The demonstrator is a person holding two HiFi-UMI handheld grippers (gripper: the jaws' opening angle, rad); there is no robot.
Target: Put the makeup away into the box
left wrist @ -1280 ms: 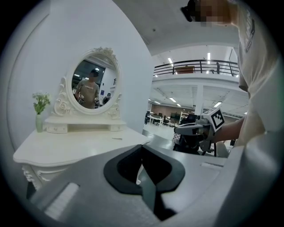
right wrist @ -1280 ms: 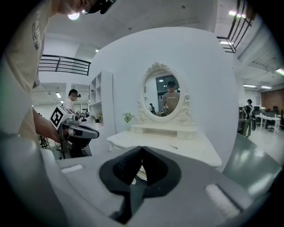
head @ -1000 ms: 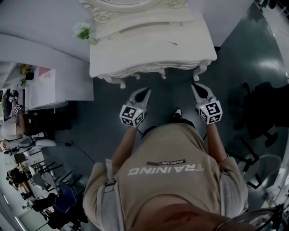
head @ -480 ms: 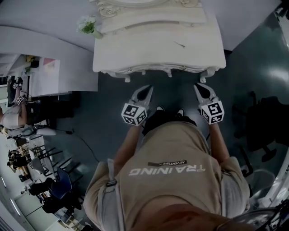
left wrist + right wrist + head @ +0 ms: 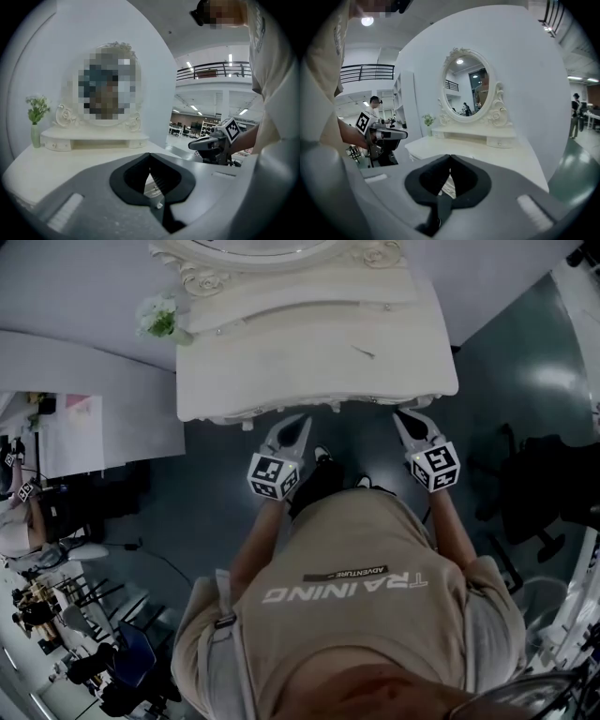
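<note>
A white dressing table (image 5: pixel 309 371) with an oval mirror (image 5: pixel 465 84) stands in front of me. One thin dark item (image 5: pixel 364 351) lies on its top; I cannot tell what it is. I see no makeup and no box. My left gripper (image 5: pixel 302 418) is at the table's front edge, shut with nothing in it; its jaws meet in the left gripper view (image 5: pixel 150 155). My right gripper (image 5: pixel 401 414) is at the same edge further right, also shut and empty (image 5: pixel 450 157). Each gripper shows in the other's view, the right gripper (image 5: pixel 194 145) and the left gripper (image 5: pixel 401 135).
A small vase of flowers (image 5: pixel 159 315) stands at the table's back left corner. A white curved wall (image 5: pixel 84 287) runs behind and to the left. A dark office chair (image 5: pixel 534 493) sits on the floor at right. People and chairs (image 5: pixel 37 596) are far off at left.
The person has stepped toward the dressing table. Both grippers have moved forward from over the dark floor to the table's front edge. Their jaws look the same.
</note>
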